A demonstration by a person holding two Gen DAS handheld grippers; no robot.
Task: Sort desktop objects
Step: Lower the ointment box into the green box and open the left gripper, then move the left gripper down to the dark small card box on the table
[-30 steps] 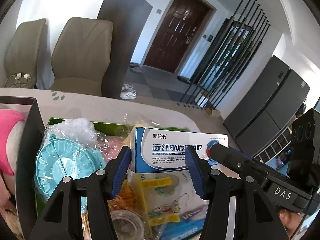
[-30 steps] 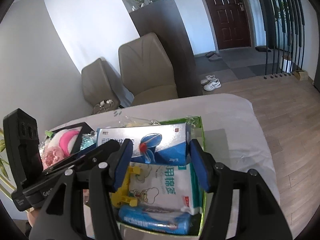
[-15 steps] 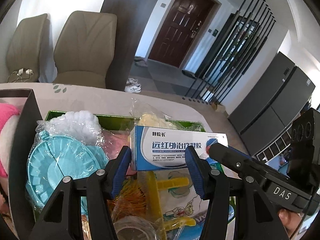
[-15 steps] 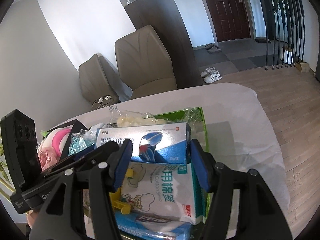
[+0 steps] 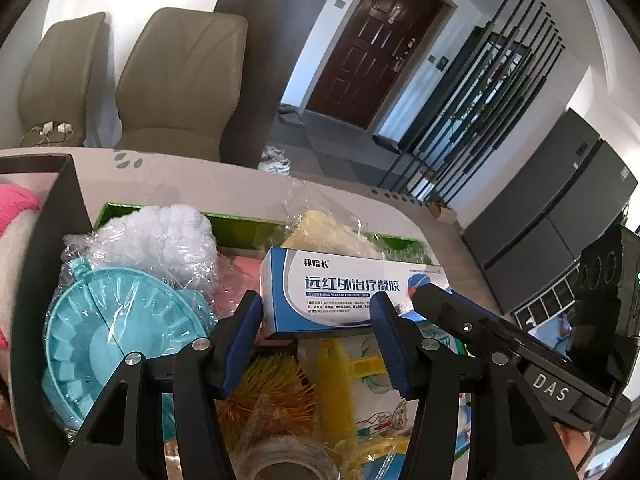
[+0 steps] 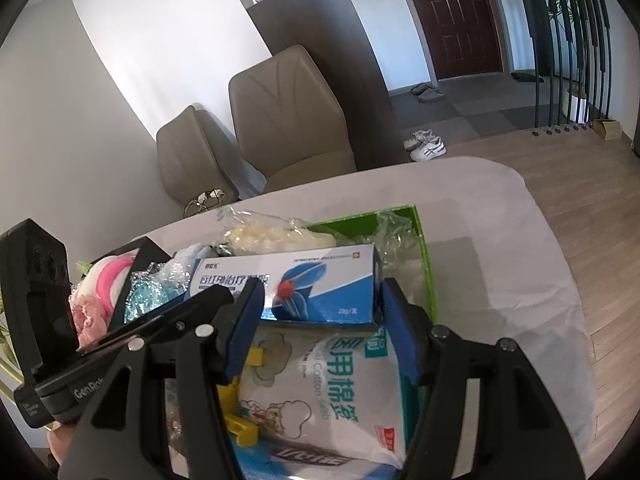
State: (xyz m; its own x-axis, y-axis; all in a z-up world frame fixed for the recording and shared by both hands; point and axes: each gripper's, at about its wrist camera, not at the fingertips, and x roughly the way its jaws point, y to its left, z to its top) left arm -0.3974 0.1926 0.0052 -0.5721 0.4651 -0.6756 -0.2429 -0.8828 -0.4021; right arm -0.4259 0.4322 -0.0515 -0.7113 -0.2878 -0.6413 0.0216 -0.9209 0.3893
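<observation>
The blue-and-white medicine box (image 5: 344, 292) lies atop the clutter in the green box (image 6: 424, 256) on the surface. Both the left hand-held gripper (image 5: 316, 320) and the right hand-held gripper (image 6: 320, 304) clasp it, one at each end.

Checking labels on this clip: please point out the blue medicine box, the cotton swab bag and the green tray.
blue medicine box (image 5: 344, 296), left wrist view, printed front face.
cotton swab bag (image 6: 332, 392), right wrist view, white front panel.
green tray (image 6: 425, 264), right wrist view, right side wall.

Med box (image 5: 352, 292) btw left tool (image 5: 316, 316) pads
</observation>
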